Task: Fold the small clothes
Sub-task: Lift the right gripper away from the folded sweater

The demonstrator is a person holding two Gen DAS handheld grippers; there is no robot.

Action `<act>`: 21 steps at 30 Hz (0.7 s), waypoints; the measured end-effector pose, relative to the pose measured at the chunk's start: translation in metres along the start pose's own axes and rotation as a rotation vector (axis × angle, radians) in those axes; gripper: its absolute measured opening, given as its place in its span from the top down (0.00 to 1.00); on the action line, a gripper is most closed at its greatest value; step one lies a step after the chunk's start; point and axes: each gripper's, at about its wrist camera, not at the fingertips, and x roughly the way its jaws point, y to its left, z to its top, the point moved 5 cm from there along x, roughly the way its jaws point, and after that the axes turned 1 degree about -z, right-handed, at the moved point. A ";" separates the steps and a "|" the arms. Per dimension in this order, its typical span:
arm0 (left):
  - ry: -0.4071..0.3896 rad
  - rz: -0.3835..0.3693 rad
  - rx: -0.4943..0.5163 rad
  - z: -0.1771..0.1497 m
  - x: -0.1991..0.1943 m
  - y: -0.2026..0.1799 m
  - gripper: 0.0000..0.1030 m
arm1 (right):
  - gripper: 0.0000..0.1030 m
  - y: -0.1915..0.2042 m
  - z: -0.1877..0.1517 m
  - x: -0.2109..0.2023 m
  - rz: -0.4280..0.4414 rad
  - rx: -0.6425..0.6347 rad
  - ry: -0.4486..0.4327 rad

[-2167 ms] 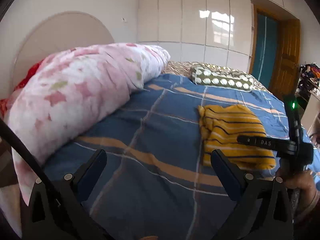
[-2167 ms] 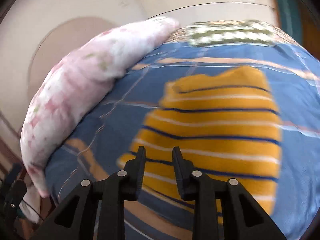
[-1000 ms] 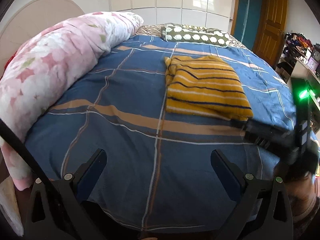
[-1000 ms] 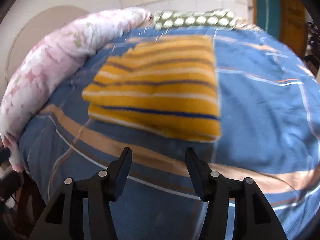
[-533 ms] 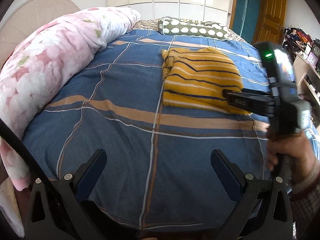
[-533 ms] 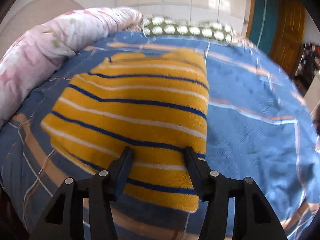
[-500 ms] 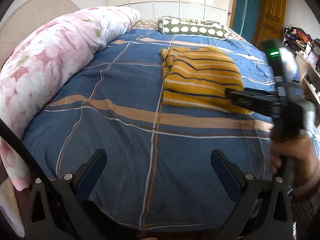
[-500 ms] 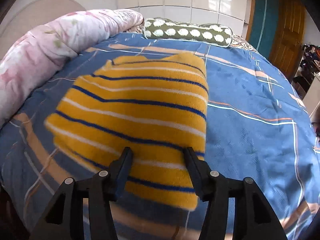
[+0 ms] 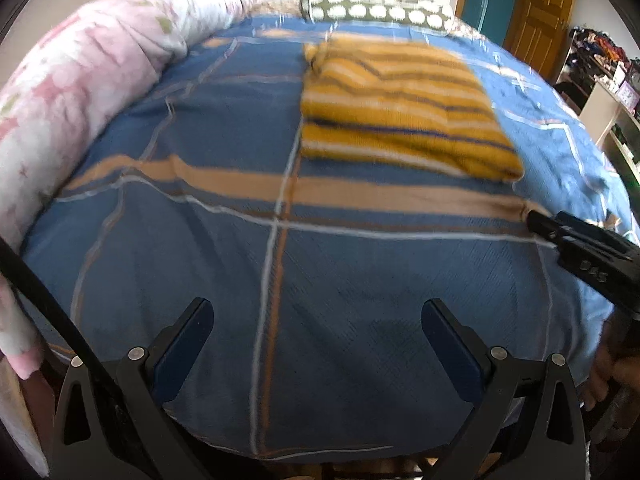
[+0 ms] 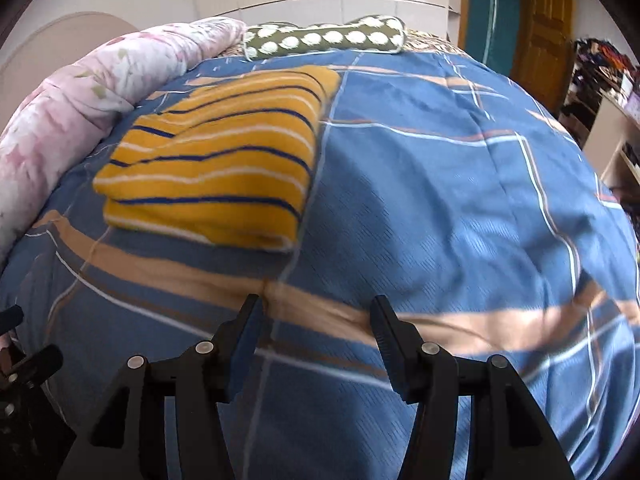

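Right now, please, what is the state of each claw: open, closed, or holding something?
Left claw: open, holding nothing, above the blue bedsheet.
Right claw: open, holding nothing; the yellow striped garment lies apart.

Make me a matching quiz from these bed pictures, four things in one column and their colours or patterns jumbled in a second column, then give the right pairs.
Things:
1. folded garment
2. bolster pillow
3. rolled quilt
4. bedspread

Looks:
A. pink and white floral
B. blue with tan bands and white lines
C. yellow with dark blue and white stripes
D. olive green with white dots

Pairs: 1-C, 2-D, 3-A, 4-B
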 end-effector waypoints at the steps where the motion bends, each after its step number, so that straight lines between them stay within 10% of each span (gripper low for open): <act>1: 0.016 -0.002 -0.001 -0.002 0.005 -0.001 0.00 | 0.42 -0.001 -0.003 -0.001 -0.006 -0.002 -0.001; 21: -0.035 0.051 0.031 -0.009 0.032 -0.008 0.00 | 0.35 -0.003 -0.012 -0.004 -0.040 -0.011 0.001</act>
